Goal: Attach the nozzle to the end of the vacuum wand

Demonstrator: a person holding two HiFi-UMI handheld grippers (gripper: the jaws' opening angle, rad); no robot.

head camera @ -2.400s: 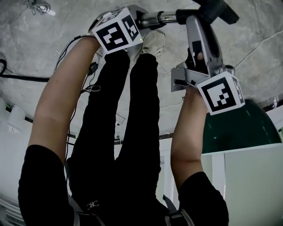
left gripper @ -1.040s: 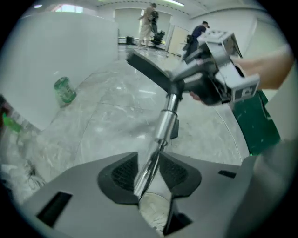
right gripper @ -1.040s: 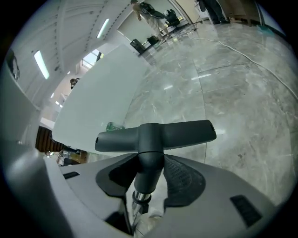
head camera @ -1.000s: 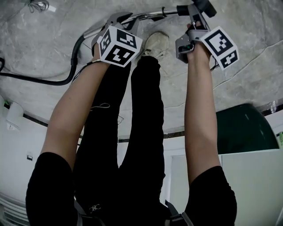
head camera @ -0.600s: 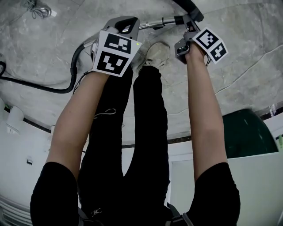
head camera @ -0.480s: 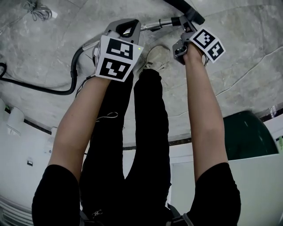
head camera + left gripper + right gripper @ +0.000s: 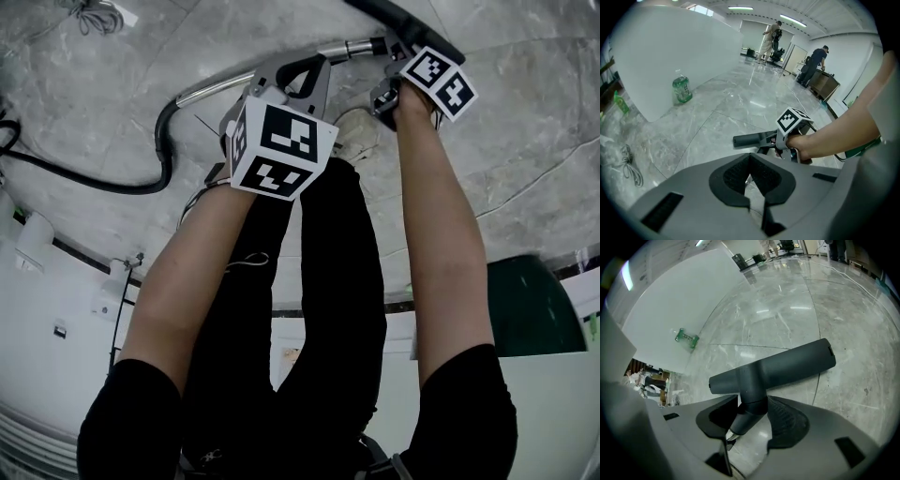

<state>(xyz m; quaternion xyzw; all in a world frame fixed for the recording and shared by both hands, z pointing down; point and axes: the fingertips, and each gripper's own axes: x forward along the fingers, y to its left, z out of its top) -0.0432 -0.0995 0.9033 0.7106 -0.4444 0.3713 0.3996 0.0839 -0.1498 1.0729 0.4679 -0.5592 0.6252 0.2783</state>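
A: Bright, even light; 2 ceiling strips [image 7: 740,8] glare off the polished floor [image 7: 745,101].
B: Both gripper views bend hard and darken to black at the corners. The nozzle [image 7: 773,366] is sharp, the near foreground soft.

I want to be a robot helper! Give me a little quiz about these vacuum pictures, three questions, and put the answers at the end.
1. True or false: the left gripper has its jaws wide apart.
2. What stands between the jaws of the right gripper?
A) the neck of the dark grey T-shaped plastic nozzle
B) a banana
C) a spoon
3. What is the green plastic bottle standing on?

Key
1. False: the jaws are together.
2. A
3. The grey marble floor, beside the white wall.
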